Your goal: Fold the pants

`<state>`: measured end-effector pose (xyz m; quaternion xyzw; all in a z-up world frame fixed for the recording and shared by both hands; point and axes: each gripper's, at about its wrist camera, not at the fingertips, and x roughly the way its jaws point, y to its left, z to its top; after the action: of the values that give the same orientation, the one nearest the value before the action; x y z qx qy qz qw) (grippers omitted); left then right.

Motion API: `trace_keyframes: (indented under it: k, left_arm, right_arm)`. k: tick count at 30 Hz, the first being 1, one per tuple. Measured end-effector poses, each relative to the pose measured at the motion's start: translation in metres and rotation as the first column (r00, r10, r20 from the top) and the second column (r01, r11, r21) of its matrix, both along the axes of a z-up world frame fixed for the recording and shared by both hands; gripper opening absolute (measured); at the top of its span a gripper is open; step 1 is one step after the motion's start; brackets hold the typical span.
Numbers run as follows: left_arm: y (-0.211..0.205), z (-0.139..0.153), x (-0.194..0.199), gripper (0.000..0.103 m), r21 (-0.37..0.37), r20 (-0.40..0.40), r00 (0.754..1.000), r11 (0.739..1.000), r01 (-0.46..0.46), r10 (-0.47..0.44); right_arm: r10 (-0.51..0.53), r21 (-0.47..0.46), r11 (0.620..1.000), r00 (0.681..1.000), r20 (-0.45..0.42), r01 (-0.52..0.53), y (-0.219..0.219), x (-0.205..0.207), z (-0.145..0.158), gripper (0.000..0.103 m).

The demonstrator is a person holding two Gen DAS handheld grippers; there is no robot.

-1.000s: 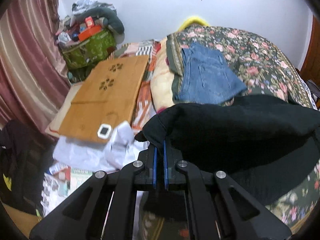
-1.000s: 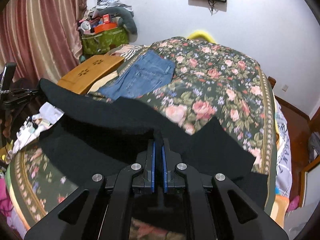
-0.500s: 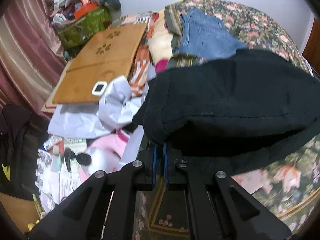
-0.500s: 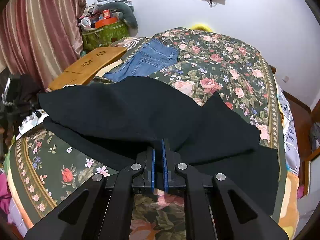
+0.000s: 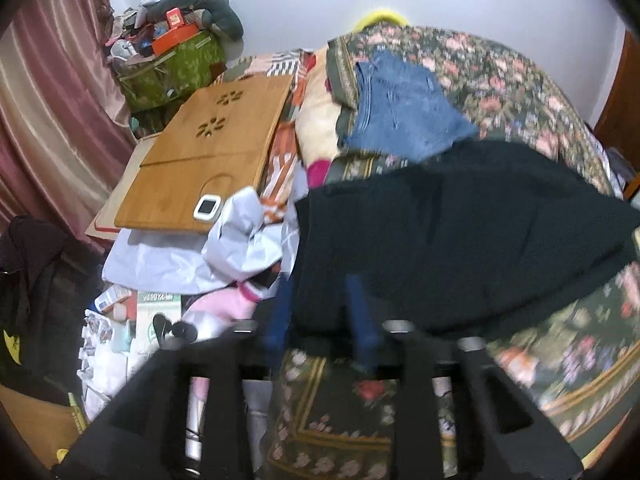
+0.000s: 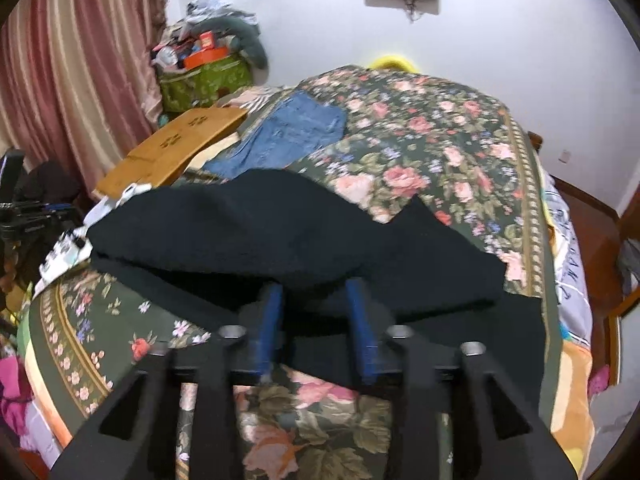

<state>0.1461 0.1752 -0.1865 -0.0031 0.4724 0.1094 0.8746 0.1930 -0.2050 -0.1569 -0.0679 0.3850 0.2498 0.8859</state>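
The black pants (image 5: 460, 232) lie folded over on the floral bedspread (image 5: 500, 68), near its front edge. They also show in the right wrist view (image 6: 304, 232), a doubled layer across the bed (image 6: 432, 120). My left gripper (image 5: 320, 292) is open, its blue pads apart at the pants' near left edge. My right gripper (image 6: 314, 296) is open too, its blue pads apart at the pants' near edge. Neither holds cloth.
Folded blue jeans (image 5: 400, 116) lie farther back on the bed, also in the right wrist view (image 6: 292, 132). A wooden lap table (image 5: 212, 148) with a small white device (image 5: 207, 207), white cloth (image 5: 224, 248) and clutter sit left of the bed. A green bag (image 6: 204, 80) stands by the curtain.
Both grippers opened and let go of the black pants, which now rest on the bed. Both have drawn back slightly from the cloth edge.
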Motion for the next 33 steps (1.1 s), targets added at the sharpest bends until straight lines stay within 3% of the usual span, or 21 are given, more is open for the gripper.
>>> trace_keyframes:
  k: [2, 3, 10, 19, 33]
  left_arm:
    - [-0.004, 0.008, 0.009, 0.075, -0.019, 0.033, 0.999, 1.0, -0.009, 0.01]
    - [-0.007, 0.011, 0.014, 0.079, -0.032, 0.048, 0.999, 0.999, -0.008, 0.009]
    - [-0.036, 0.023, 0.061, 0.09, -0.057, 0.054, 0.998, 0.997, 0.047, -0.044]
    - [-0.078, 0.024, 0.126, 0.095, -0.023, 0.056, 0.987, 0.988, 0.154, -0.153]
    - [-0.125, -0.033, 0.208, 0.096, -0.048, -0.056, 0.959, 0.961, 0.274, -0.276]
  right_arm:
    - [-0.018, 0.005, 1.0, 1.0, 0.023, 0.018, -0.007, 0.002, 0.006, 0.061]
    - [-0.026, 0.003, 1.0, 0.999, 0.032, 0.026, -0.009, 0.003, 0.008, 0.063]
    - [-0.076, 0.003, 0.997, 0.995, 0.061, 0.076, -0.03, 0.023, 0.026, 0.079]
    - [-0.148, -0.015, 0.989, 0.987, 0.057, 0.149, -0.044, 0.08, 0.013, 0.083]
    - [-0.143, 0.023, 0.988, 0.971, -0.194, 0.15, -0.039, 0.201, -0.069, 0.083]
